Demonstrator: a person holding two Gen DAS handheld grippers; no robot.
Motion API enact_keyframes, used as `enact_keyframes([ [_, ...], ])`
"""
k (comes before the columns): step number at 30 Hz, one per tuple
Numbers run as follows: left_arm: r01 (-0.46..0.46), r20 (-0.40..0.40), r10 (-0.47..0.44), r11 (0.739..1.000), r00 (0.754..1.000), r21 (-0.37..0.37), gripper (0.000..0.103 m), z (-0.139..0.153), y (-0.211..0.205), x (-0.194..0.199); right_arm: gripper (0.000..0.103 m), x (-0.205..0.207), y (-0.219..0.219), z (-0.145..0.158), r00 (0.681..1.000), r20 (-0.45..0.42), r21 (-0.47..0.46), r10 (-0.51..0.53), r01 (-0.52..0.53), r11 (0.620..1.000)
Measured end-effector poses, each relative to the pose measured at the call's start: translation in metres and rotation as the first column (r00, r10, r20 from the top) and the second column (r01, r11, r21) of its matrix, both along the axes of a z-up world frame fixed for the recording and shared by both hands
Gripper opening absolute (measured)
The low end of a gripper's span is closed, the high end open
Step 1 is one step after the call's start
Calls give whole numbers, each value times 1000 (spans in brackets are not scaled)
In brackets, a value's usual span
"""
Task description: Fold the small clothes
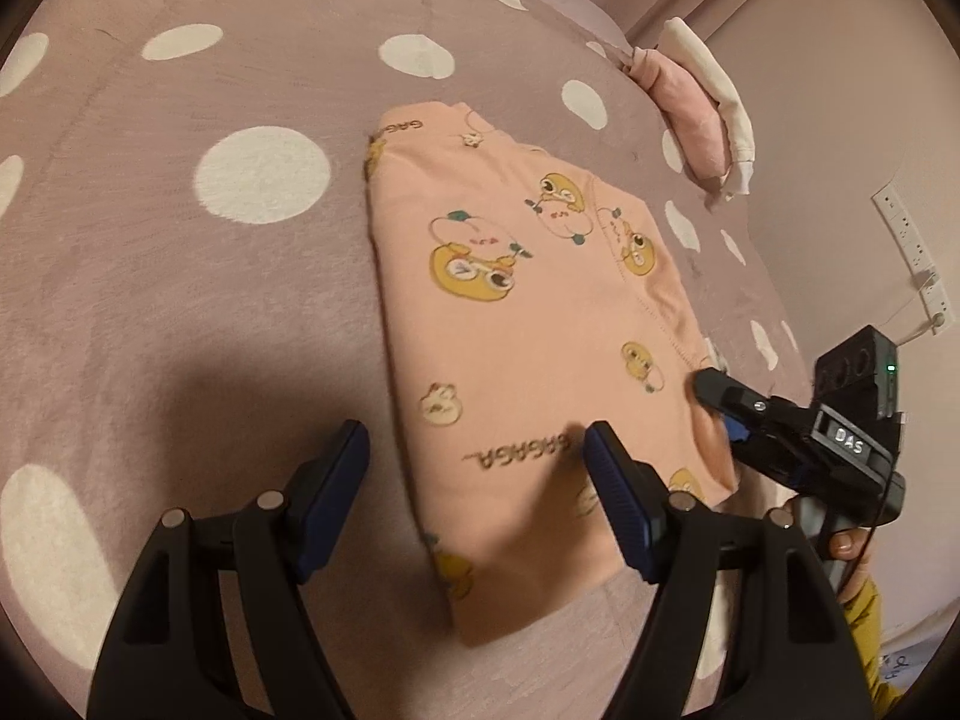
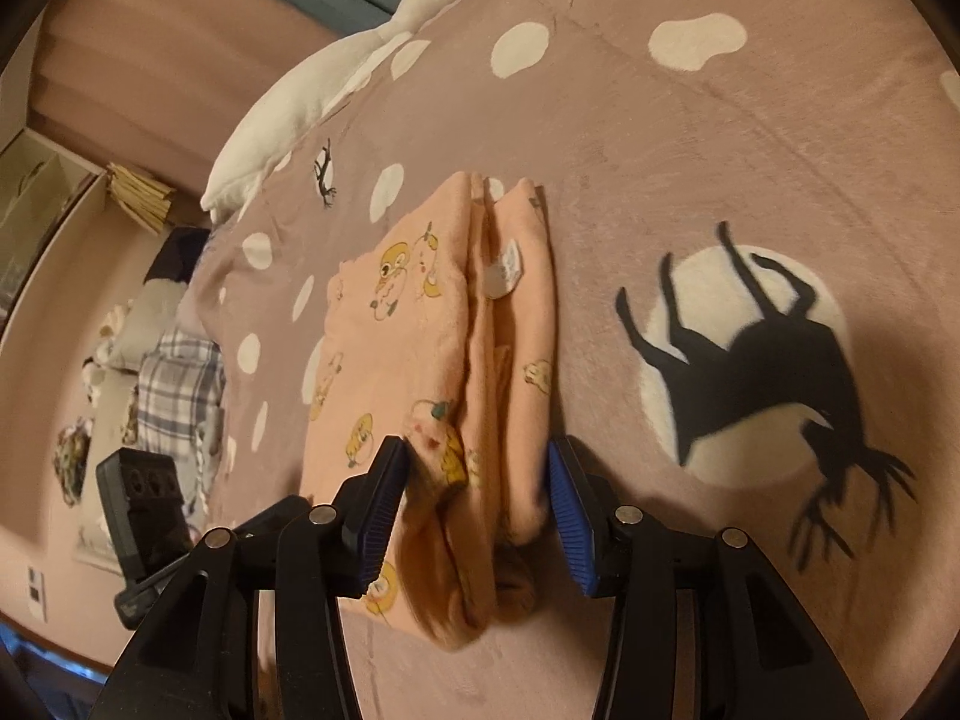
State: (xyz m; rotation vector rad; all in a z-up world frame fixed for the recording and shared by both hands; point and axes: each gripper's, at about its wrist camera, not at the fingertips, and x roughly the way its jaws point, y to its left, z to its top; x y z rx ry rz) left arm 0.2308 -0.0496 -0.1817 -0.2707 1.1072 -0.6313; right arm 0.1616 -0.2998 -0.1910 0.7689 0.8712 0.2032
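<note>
Here a mauve bedspread (image 1: 180, 276) with white dots covers the bed, a plush goose (image 2: 336, 72) along its far edge beside pink walls. The folded peach garment (image 1: 528, 324) lies flat mid-bed. The left gripper (image 1: 477, 480) hovers spread over its near edge; the right gripper (image 2: 480, 480), fingers wide, straddles its folded end.
</note>
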Motion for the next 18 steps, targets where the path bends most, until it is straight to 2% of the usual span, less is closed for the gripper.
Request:
enact_keyframes([
  [3, 12, -12, -13, 999, 1000, -33, 74, -1, -5, 4, 47, 7, -1, -2, 1000, 0, 18, 5, -5, 1000],
  [18, 33, 11, -32, 999, 999, -39, 77, -4, -34, 28, 47, 41, 4, -3, 999, 22, -8, 38, -37, 999],
])
